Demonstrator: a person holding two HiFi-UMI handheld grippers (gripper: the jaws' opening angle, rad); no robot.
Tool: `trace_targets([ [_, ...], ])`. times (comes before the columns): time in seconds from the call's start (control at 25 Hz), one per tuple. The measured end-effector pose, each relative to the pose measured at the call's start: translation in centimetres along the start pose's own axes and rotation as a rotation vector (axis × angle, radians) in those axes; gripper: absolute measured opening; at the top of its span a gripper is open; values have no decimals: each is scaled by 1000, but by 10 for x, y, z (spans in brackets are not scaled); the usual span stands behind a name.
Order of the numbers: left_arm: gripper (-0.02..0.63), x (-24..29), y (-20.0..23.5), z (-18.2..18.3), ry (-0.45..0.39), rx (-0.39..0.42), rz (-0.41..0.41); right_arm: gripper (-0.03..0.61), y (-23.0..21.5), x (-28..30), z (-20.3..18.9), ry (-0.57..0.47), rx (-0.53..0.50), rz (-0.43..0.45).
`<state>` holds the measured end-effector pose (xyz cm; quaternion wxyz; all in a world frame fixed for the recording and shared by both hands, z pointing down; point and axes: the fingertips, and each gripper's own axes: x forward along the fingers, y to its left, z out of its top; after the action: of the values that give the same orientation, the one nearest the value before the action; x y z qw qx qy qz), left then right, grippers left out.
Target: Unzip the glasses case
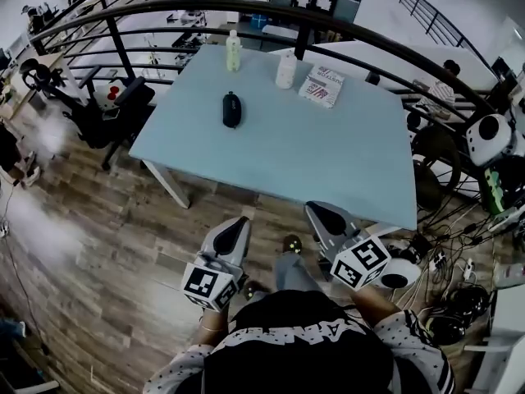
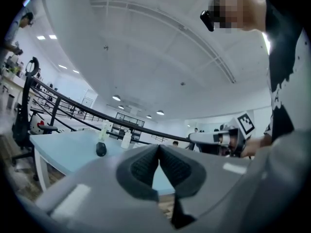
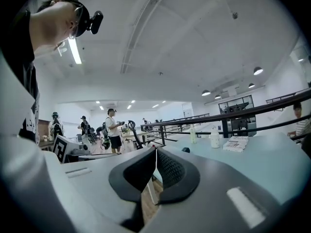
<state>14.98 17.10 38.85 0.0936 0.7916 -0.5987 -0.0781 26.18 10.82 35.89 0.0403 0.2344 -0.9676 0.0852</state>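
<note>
The black oval glasses case (image 1: 232, 109) lies zipped on the pale blue table (image 1: 328, 162), toward its far left. It appears small in the left gripper view (image 2: 100, 149) and as a dark bump in the right gripper view (image 3: 185, 150). Both grippers hang side by side off the table's near edge, above the wooden floor and well short of the case. My left gripper (image 1: 240, 222) is shut, its pads (image 2: 146, 166) meeting with nothing between them. My right gripper (image 1: 315, 209) is also shut and empty, its pads (image 3: 167, 169) pressed together.
Behind the case stand a slim clear bottle (image 1: 234, 51), a white bottle (image 1: 285, 70) and a printed packet (image 1: 321, 86). A curved black railing (image 1: 246, 8) runs behind the table. An office chair (image 1: 115, 105) stands at the left; cables and gear (image 1: 459, 294) crowd the floor at the right.
</note>
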Motion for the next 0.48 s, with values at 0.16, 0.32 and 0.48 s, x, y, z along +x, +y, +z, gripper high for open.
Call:
trace_targets([
  [0.16,0,-21,27,4,-3,4,100,-6,4,24,2,0,-1,41],
  [0.32,0,-39,59,7,2,15,194,-6,9,57,7,-14,3,89],
  [0.48,0,-54,86,27,-12,54,284,-5,9,92,12,-27,8,136],
])
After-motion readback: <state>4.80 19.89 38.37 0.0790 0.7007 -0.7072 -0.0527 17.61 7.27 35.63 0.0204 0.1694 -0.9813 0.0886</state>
